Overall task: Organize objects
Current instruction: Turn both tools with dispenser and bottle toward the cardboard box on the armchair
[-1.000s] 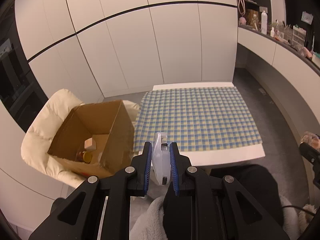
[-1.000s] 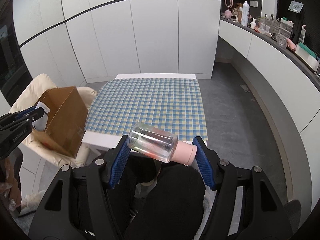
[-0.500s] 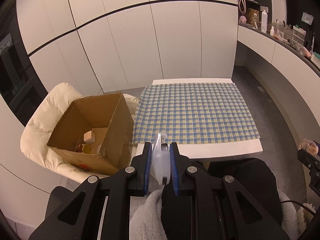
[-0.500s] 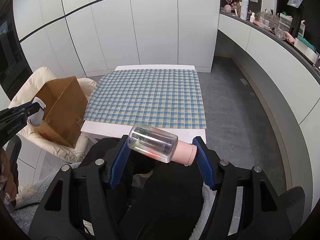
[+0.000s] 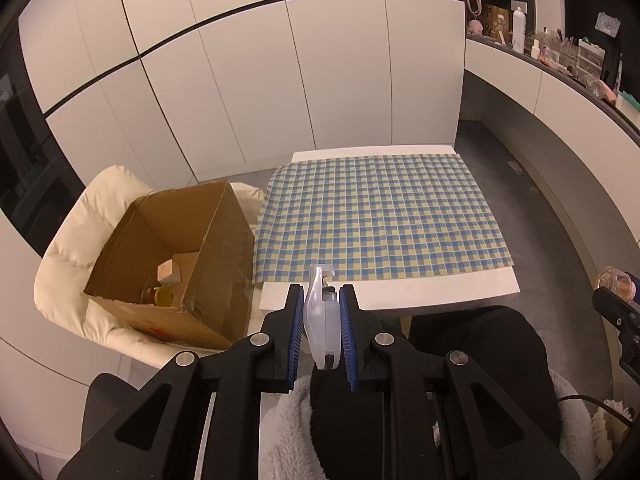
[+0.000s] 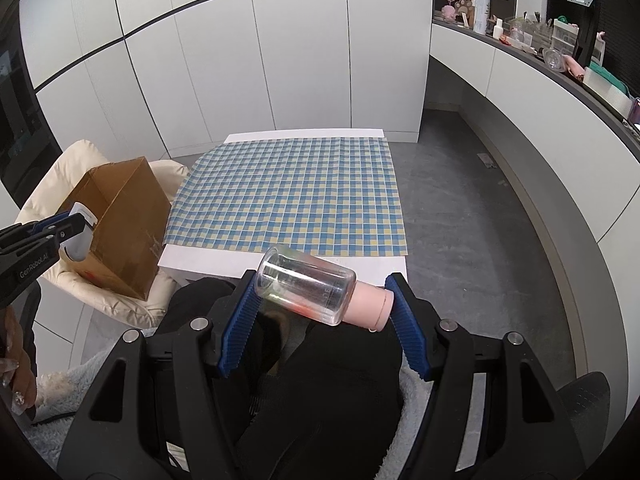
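Note:
My left gripper (image 5: 322, 312) is shut on a flat translucent white bottle (image 5: 320, 320) that stands upright between the blue pads, held above the person's lap short of the table's near edge. My right gripper (image 6: 324, 292) is shut on a clear bottle with a pink cap (image 6: 316, 290), which lies sideways, base against the left pad and cap against the right. An open cardboard box (image 5: 172, 256) sits on a cream chair (image 5: 72, 264) left of the table. A few small items lie on its floor. The left gripper (image 6: 76, 220) also shows at the right wrist view's left edge.
A white table (image 5: 400, 292) covered by a blue and yellow checked cloth (image 6: 292, 196) stands ahead. White cabinet doors (image 5: 280, 80) fill the back. A cluttered counter (image 6: 560, 56) runs along the right. The person's dark lap (image 6: 320, 380) and a fluffy white garment lie below the grippers.
Both views have pulled back slightly from the table, so more of the lap shows. Both grips are unchanged.

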{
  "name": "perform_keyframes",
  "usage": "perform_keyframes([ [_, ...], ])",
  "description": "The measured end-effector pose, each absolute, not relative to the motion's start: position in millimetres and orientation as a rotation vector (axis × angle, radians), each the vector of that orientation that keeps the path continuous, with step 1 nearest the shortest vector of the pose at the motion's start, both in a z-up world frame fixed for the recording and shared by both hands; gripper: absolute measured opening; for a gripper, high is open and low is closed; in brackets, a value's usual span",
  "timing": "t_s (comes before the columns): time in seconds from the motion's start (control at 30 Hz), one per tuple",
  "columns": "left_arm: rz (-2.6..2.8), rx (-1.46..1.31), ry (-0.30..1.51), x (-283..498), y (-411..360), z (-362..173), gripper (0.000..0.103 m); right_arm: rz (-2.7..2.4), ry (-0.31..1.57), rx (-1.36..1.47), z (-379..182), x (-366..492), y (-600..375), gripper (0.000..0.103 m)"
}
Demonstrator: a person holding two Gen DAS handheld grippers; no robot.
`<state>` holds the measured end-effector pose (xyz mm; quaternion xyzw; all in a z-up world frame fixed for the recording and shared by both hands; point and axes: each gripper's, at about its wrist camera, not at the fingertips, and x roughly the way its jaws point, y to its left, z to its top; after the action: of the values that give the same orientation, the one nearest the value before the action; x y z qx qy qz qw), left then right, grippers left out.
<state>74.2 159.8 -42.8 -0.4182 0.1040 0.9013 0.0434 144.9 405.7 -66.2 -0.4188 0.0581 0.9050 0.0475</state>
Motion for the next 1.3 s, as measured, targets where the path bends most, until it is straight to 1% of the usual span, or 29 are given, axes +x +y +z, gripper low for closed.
perform_keyframes([
  [0.3,2.779,-1.3,0.279,73,141,-46,0.018,2.766,0.159,-1.305,-70,135,395,0.066],
  [0.87,2.906,-1.369,0.187,84,86,-48,0.018,2.889,0.034,-1.388,-75,107,344,0.066],
  [1.3,3.0,-1.508,0.011,93,16,-61,0.018,3.015,-0.107,-1.488,-86,82,277,0.066],
])
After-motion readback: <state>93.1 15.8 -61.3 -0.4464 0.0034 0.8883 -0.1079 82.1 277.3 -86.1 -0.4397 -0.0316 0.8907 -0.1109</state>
